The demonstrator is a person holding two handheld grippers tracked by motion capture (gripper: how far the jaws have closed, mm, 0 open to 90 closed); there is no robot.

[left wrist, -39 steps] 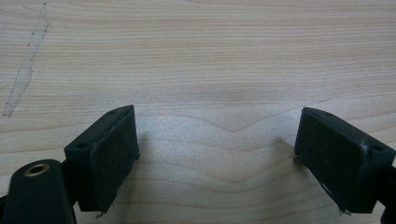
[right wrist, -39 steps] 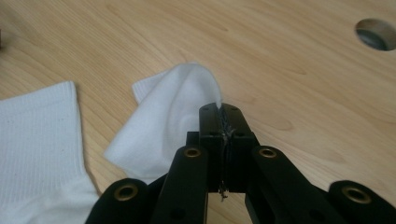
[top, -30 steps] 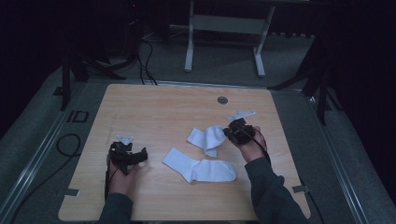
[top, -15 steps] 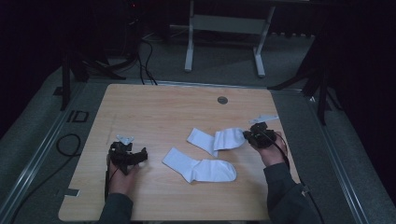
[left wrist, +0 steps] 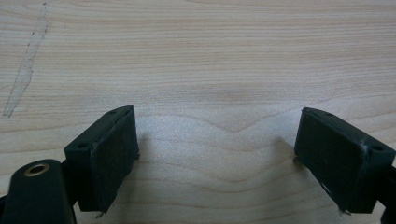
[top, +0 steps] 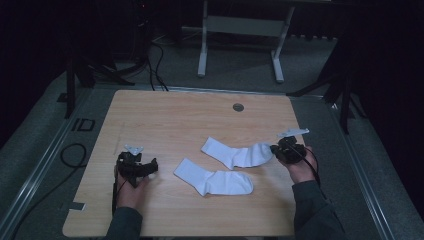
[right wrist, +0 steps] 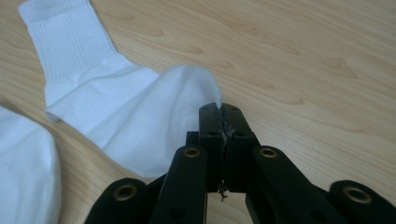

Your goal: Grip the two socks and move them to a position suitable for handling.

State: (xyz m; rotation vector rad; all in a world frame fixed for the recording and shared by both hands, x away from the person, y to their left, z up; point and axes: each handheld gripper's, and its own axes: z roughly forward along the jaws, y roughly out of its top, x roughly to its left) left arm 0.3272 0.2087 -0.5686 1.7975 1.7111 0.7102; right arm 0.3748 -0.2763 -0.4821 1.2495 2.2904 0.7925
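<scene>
both forearms enter from the bottom of the high view. the left hand [top: 131, 186] holds the left gripper [top: 145, 166] at lower left, its jaws spread wide apart, nothing between them. the right hand [top: 301, 165] holds the right gripper [top: 274, 149] at right of centre, jaws pressed together on a sock [right wrist: 135, 114] edge.

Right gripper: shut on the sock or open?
Shut: the right gripper has its jaws pressed together on the far sock's toe edge.

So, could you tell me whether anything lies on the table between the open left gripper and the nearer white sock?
Nothing visible does: only bare light wooden tabletop separates the left gripper from the nearer white cotton sock.
</scene>
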